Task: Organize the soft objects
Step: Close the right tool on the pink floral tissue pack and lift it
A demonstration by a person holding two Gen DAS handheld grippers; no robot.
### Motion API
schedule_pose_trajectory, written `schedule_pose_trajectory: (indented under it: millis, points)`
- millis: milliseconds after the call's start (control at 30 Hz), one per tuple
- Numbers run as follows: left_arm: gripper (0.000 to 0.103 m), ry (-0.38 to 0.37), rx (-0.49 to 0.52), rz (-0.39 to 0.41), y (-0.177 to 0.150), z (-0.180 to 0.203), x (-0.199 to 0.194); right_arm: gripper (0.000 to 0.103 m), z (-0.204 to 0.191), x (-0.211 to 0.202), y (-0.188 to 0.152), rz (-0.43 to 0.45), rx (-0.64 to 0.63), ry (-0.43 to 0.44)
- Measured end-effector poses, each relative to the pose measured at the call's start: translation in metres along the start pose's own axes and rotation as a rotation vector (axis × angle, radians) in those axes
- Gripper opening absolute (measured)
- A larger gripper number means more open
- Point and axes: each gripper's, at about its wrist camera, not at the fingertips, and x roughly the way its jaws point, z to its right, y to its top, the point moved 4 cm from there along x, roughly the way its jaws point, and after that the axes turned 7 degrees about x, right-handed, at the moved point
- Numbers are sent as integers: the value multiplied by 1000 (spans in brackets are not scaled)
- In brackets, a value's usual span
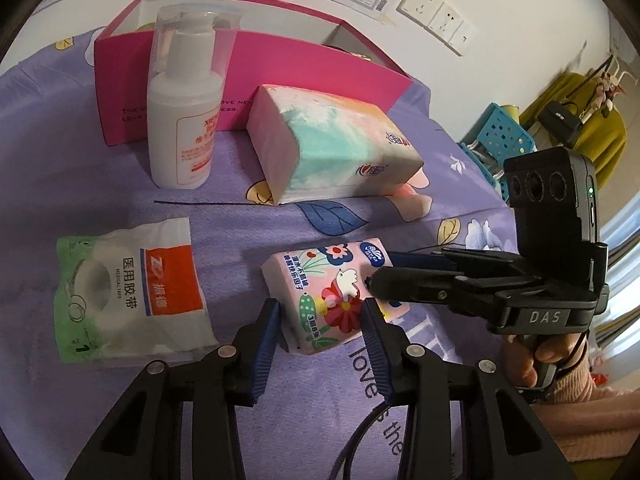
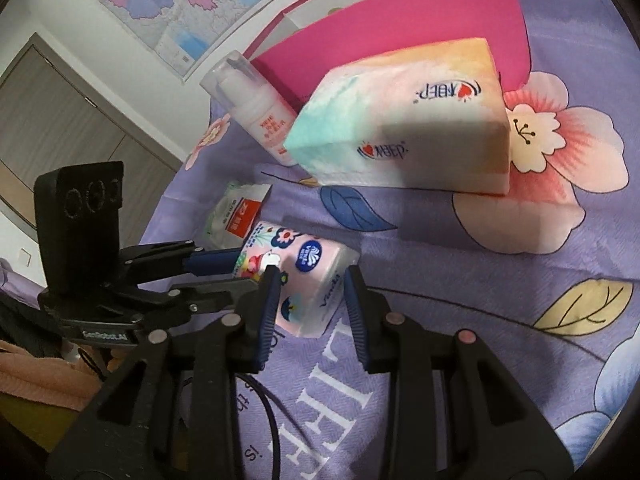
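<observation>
A small pink floral tissue pack (image 1: pixel 320 292) (image 2: pixel 308 264) lies on the purple bedsheet (image 1: pixel 248 420). My left gripper (image 1: pixel 320 324) has both blue pads against the pack's long sides, shut on its near end. My right gripper (image 2: pixel 310 300) comes in from the right in the left wrist view, where it is seen as the right gripper (image 1: pixel 380 270). It straddles the pack's other end; its left pad overlaps the pack, and a gap shows along its right pad. The left gripper (image 2: pixel 230 274) appears at the left in the right wrist view.
A large pastel tissue pack (image 1: pixel 336 144) (image 2: pixel 408 120) lies beyond, in front of an open pink box (image 1: pixel 248 92) (image 2: pixel 400 24). A white pump bottle (image 1: pixel 182 104) (image 2: pixel 256 108) stands left of it. A bagged medical tape roll (image 1: pixel 128 292) (image 2: pixel 236 216) lies to the left.
</observation>
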Motion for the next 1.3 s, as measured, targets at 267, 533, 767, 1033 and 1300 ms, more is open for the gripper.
schedule_pose_trajectory:
  millis: [267, 533, 767, 1033, 1300]
  points:
    - [40, -16, -9, -6, 4, 6, 5, 34, -1, -4, -3, 18, -1, -12]
    - [40, -26, 12, 22, 13, 14, -4, 34, -7, -17, 0, 53, -18, -9]
    - [40, -18, 47, 54, 26, 20, -14, 34, -12, -32, 9, 93, -40, -11]
    - [40, -2, 75, 85, 39, 27, -18, 34, -14, -43, 16, 125, -52, -13]
    - [40, 14, 95, 102, 46, 31, -21, 34, -15, -50, 23, 150, -64, -16]
